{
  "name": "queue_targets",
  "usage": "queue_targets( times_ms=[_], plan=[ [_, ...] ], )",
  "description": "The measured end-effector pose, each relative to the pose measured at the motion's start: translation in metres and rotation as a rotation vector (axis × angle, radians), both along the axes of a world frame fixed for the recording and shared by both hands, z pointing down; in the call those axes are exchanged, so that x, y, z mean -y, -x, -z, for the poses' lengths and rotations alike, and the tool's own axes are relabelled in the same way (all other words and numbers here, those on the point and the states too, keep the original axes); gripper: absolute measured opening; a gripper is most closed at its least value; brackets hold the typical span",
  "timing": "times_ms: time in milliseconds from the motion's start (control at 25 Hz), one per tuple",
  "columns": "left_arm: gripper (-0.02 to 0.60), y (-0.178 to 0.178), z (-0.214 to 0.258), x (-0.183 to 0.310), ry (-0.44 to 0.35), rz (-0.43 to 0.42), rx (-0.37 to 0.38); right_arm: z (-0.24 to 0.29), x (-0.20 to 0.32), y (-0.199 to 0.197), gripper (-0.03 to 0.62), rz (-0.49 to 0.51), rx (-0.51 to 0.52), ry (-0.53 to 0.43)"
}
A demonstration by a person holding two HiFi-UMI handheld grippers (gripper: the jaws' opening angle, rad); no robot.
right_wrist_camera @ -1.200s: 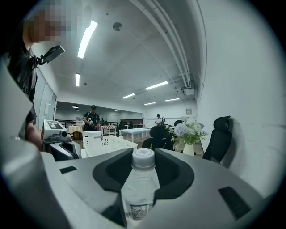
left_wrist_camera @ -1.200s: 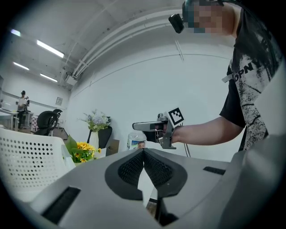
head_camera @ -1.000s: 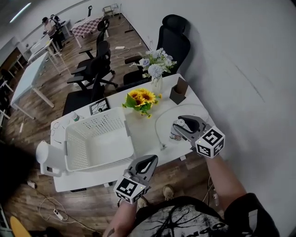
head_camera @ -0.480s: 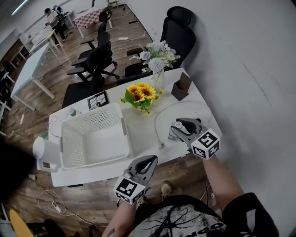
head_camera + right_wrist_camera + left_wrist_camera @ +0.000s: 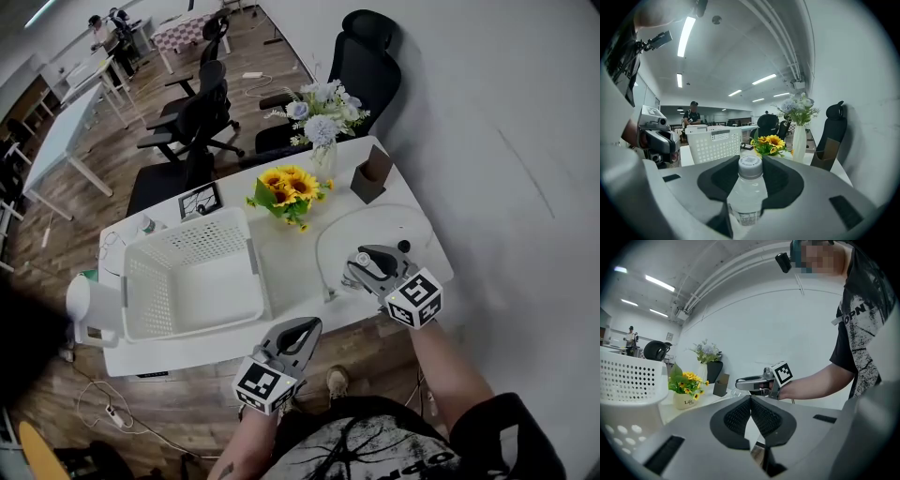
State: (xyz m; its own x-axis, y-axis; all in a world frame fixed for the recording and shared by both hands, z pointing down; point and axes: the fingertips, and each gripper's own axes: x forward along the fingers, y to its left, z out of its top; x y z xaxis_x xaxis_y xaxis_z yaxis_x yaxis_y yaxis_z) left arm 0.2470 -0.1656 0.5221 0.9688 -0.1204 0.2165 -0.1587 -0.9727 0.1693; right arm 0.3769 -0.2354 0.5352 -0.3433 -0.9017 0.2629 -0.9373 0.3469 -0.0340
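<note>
A clear water bottle (image 5: 747, 191) with a white cap stands upright between the jaws of my right gripper (image 5: 750, 165), which is shut on it. In the head view that right gripper (image 5: 364, 262) holds the bottle (image 5: 353, 277) over the near right part of the white table (image 5: 291, 295). My left gripper (image 5: 307, 325) hangs in front of the table's near edge, its jaws pressed together with nothing between them. The left gripper view shows its shut jaws (image 5: 750, 397) pointing at the right gripper (image 5: 740, 382).
A white perforated basket (image 5: 192, 281) fills the table's left half. Behind stand a pot of sunflowers (image 5: 287, 193), a vase of pale flowers (image 5: 320, 120) and a brown box (image 5: 372, 174). A white cable (image 5: 323, 253) loops across the table. Black chairs (image 5: 361, 56) stand beyond.
Both grippers have sunk lower: the basket and flowers now rise higher in both gripper views. The right gripper still holds the bottle; the left stays shut.
</note>
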Motion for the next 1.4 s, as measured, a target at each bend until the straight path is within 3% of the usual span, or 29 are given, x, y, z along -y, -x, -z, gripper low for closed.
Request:
queue_targets(
  times_ms=[400,520,840,1400],
  plan=[
    [0.011,0.006,0.004,-0.003,-0.008,-0.002,0.000,-0.001,0.000,0.003,0.161,-0.022,0.002,0.011],
    [0.011,0.009,0.005,-0.005,-0.008,0.000,-0.005,-0.003,0.001,0.006,0.164,-0.013,-0.041,0.037],
    [0.011,0.016,0.017,-0.001,-0.039,0.003,-0.014,0.000,0.002,0.005,0.241,-0.068,-0.067,0.061],
    [0.011,0.024,0.047,-0.001,-0.122,-0.065,-0.040,0.067,-0.035,0.014,0.244,-0.113,-0.088,-0.080]
  ],
)
